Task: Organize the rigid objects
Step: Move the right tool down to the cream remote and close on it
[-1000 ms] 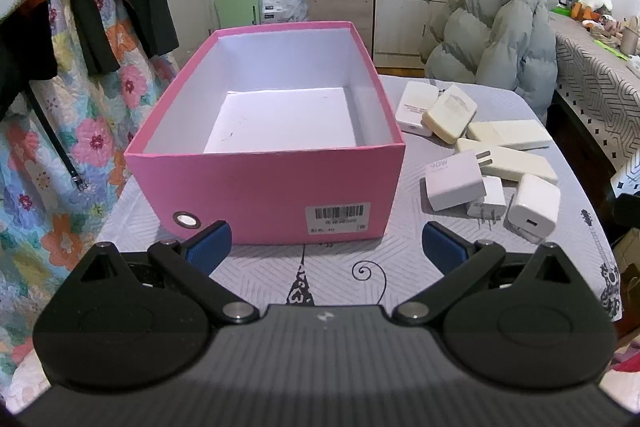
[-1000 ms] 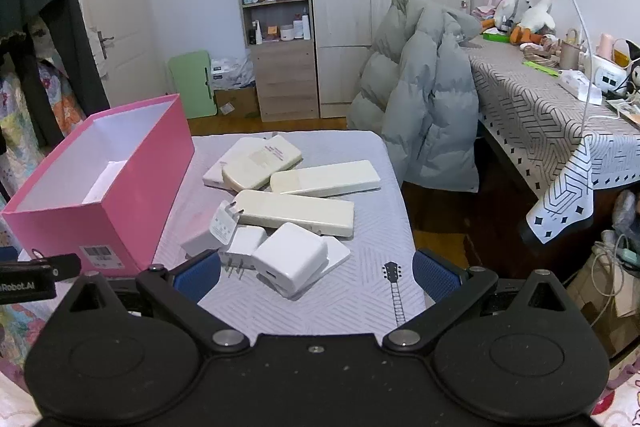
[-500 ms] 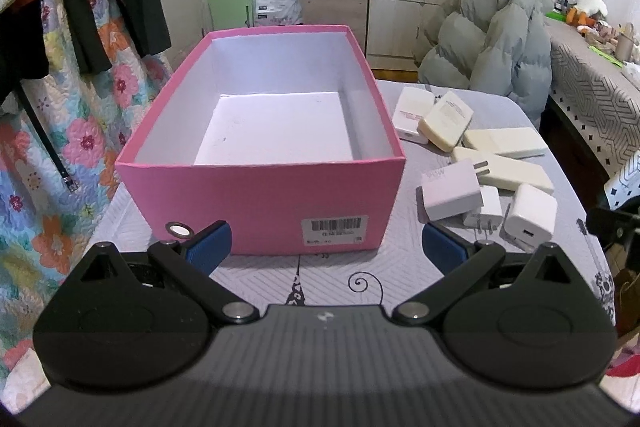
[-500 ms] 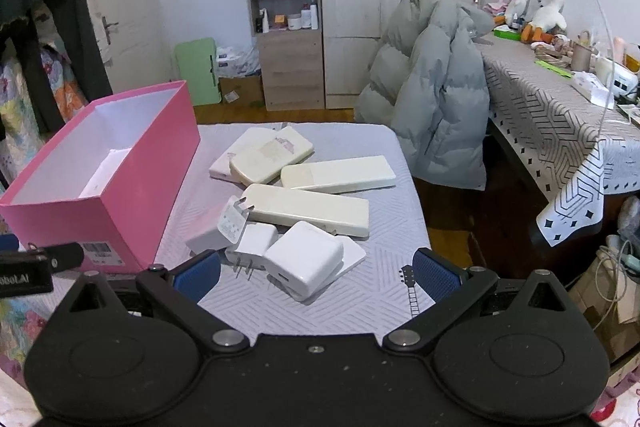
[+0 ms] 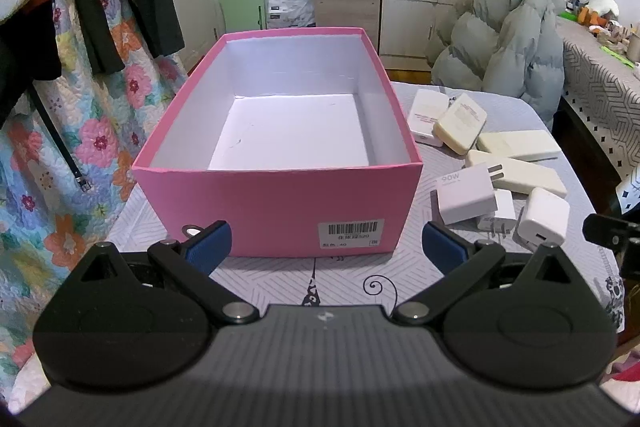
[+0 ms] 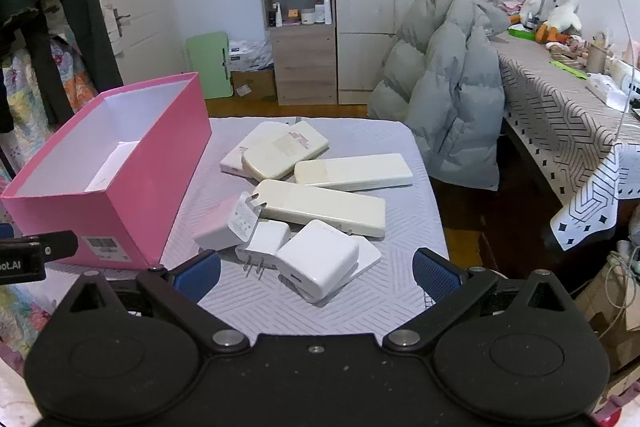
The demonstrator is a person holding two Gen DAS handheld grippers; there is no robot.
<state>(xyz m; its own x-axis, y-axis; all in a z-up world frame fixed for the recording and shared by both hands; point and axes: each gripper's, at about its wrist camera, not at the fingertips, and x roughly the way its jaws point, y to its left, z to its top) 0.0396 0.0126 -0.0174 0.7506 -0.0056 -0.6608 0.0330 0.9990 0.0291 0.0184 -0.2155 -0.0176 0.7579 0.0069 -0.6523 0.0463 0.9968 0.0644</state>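
An open pink box (image 5: 280, 203) with a bare white inside stands on the grey table; it also shows at the left of the right wrist view (image 6: 120, 203). Right of it lies a pile of white chargers and cream power banks (image 5: 500, 163). In the right wrist view the nearest white charger (image 6: 320, 259) lies just ahead of my right gripper (image 6: 316, 271), which is open and empty. A long cream power bank (image 6: 320, 207) lies behind it. My left gripper (image 5: 326, 245) is open and empty, facing the box's near wall.
A grey puffer jacket (image 6: 444, 87) hangs over a chair behind the table. A table with a patterned cloth (image 6: 568, 115) stands to the right. Floral fabric and dark clothes (image 5: 60, 107) hang at the left. The table's right edge (image 6: 432, 203) drops to the floor.
Both grippers have risen and tipped slightly, so the box's inside and the pile show more from above. The right gripper has come closer to the nearest charger. Nothing was grasped.
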